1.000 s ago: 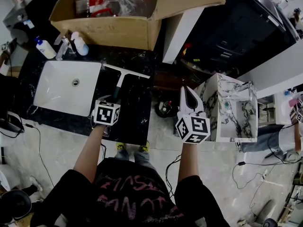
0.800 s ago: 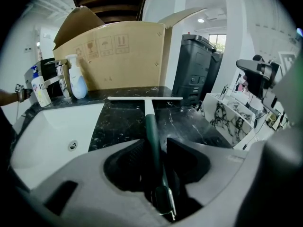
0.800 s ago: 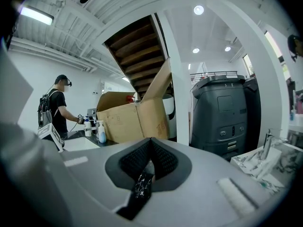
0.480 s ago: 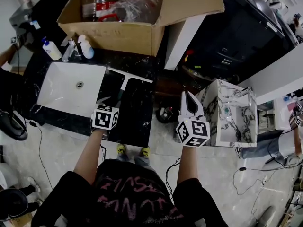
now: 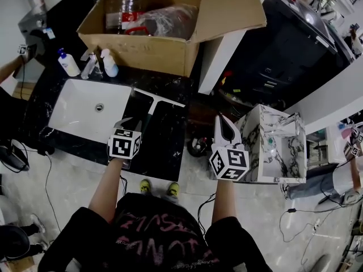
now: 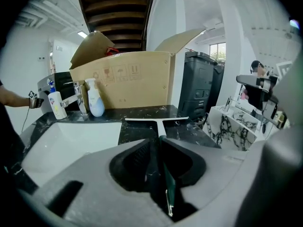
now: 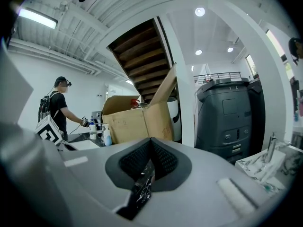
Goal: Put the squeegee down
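The squeegee (image 5: 154,100) lies flat on the black marble counter (image 5: 167,137), white blade (image 6: 156,119) at the far end, dark green handle pointing toward me. My left gripper (image 5: 127,122) hovers just above the handle's near end. Its jaws have just been closing, and only a narrow gap is left. The green handle (image 6: 169,188) shows through that gap, and the pads do not press on it. In the left gripper view the left gripper (image 6: 155,143) looks along the stem. My right gripper (image 5: 223,119) hangs off the counter's right edge, shut and empty; the right gripper (image 7: 150,143) points level.
A white sink basin (image 5: 85,106) is set in the counter left of the squeegee, with a faucet (image 5: 91,64) and two bottles (image 5: 109,63) behind it. An open cardboard box (image 5: 170,21) stands at the back. A marbled cabinet (image 5: 275,143) is at the right. A person (image 7: 59,108) stands at the far left.
My left gripper has come up and back off the squeegee handle toward me, and its jaws have narrowed. The squeegee stays flat on the counter. The right gripper has kept still.
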Demonstrator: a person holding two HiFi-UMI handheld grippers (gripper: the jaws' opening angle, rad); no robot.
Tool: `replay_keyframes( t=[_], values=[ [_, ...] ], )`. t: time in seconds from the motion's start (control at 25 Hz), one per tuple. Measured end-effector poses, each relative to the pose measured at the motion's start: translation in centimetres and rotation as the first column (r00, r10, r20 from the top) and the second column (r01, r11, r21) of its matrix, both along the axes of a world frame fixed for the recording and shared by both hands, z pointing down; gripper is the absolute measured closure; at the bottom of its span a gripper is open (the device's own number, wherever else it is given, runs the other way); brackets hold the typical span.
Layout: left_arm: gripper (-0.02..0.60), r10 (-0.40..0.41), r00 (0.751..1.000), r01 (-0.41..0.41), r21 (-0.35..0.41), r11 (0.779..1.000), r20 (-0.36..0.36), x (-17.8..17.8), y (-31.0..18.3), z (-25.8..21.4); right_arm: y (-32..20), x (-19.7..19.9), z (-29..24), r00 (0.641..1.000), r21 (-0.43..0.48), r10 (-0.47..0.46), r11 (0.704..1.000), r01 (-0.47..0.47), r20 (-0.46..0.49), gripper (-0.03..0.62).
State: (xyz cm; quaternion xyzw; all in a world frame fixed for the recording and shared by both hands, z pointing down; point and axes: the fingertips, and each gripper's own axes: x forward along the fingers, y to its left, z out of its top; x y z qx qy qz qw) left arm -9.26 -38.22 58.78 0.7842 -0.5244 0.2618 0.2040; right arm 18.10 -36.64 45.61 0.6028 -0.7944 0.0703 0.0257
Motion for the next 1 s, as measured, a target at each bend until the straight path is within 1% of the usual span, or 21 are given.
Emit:
replay_keyframes(
  t=[0.36,0.52,0.8,1.0],
  values=[
    [0.551,-0.022,1.0,0.023,0.079,0.997,-0.014,-0.9,-0.4,-3.1,0.6,0.1,-0.7,1.0,0.016,0.002,1.0,-0.002,-0.003,0.582],
    [0.575,-0.032,0.999,0.035,0.116,0.993,-0.032,-1.2,-0.4,-4.8,0.9,0.0,-1.4,1.0,0.03,0.001,1.0,-0.001,-0.004,0.582],
    [0.578,-0.024,0.999,0.031,0.176,0.984,-0.045,-1.6,-0.2,-7.4,1.3,0.0,-2.0,1.0,0.04,-0.001,0.999,0.001,-0.008,0.582],
    [0.578,-0.016,0.998,0.029,0.228,0.973,-0.059,-1.8,-0.2,-10.0,1.3,-0.2,-2.6,1.0,0.048,-0.006,0.999,0.006,-0.012,0.582]
  ],
)
